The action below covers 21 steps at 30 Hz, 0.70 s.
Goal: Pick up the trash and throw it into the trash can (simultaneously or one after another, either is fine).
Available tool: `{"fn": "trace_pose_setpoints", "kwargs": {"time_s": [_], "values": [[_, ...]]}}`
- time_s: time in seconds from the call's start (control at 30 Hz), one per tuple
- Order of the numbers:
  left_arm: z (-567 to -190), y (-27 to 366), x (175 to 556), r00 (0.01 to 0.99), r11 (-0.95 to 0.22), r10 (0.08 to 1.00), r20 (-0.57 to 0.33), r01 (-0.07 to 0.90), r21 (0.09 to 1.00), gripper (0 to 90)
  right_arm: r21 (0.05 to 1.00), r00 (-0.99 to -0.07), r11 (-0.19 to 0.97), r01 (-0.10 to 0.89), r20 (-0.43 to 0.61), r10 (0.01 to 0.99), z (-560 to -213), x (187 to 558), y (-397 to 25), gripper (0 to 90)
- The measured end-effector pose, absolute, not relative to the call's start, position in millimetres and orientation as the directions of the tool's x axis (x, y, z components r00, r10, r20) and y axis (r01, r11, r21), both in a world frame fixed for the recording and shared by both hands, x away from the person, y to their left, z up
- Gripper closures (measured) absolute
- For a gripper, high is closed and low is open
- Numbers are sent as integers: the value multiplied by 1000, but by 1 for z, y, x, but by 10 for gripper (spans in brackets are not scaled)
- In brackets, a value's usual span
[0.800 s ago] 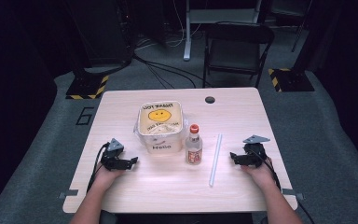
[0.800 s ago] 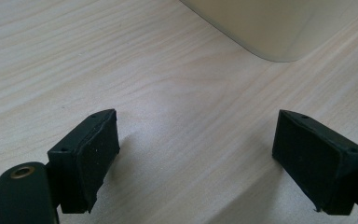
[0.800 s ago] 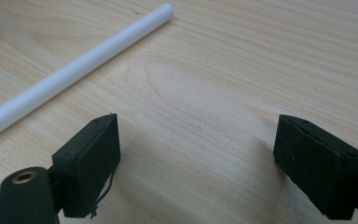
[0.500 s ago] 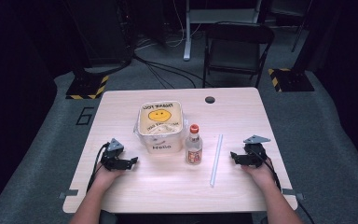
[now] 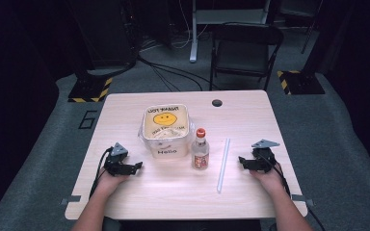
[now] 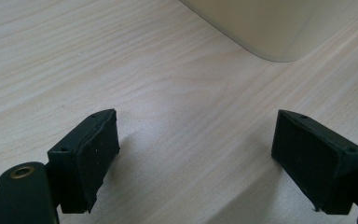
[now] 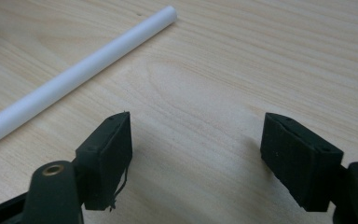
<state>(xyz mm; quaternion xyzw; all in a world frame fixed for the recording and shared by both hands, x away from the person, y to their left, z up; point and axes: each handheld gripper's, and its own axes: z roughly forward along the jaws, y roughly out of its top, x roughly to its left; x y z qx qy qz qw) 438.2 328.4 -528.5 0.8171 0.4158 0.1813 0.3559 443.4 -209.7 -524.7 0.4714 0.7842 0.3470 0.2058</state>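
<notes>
Two claws rest on the table [image 5: 125,202], both with jaws spread wide and nothing between them. From the right claw [image 5: 241,161], the white straw [image 5: 223,164] lies near at 9 o'clock, apart from it, running from 12 to 6. The left claw [image 5: 138,166] points toward 3 o'clock, with the lidded tub [image 5: 166,130] near at 1 o'clock. Each hand lies flat behind its claw, forearms entering from 6 o'clock. The tub's front reads "Hello" below a yellow smiley; a red-capped bottle [image 5: 200,150] stands just beside it.

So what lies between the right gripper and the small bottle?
In the high view, a white straw lies on the table between the right gripper and the bottle.
</notes>
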Motion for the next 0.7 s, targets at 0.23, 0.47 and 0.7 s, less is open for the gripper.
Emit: {"fn": "trace_pose_setpoints", "kwargs": {"time_s": [0.23,0.47,0.7], "values": [[-529,328,438,587,-399,809,2,548,735,146,723,-436,278,633,35,899,-521,441,-211,325],[-529,328,437,587,-396,809,-2,548,737,146,720,-472,304,623,37,881,-507,436,-208,385],[-529,328,437,588,-395,809,-4,549,737,146,724,-528,351,593,21,849,-491,427,-192,394]]}}
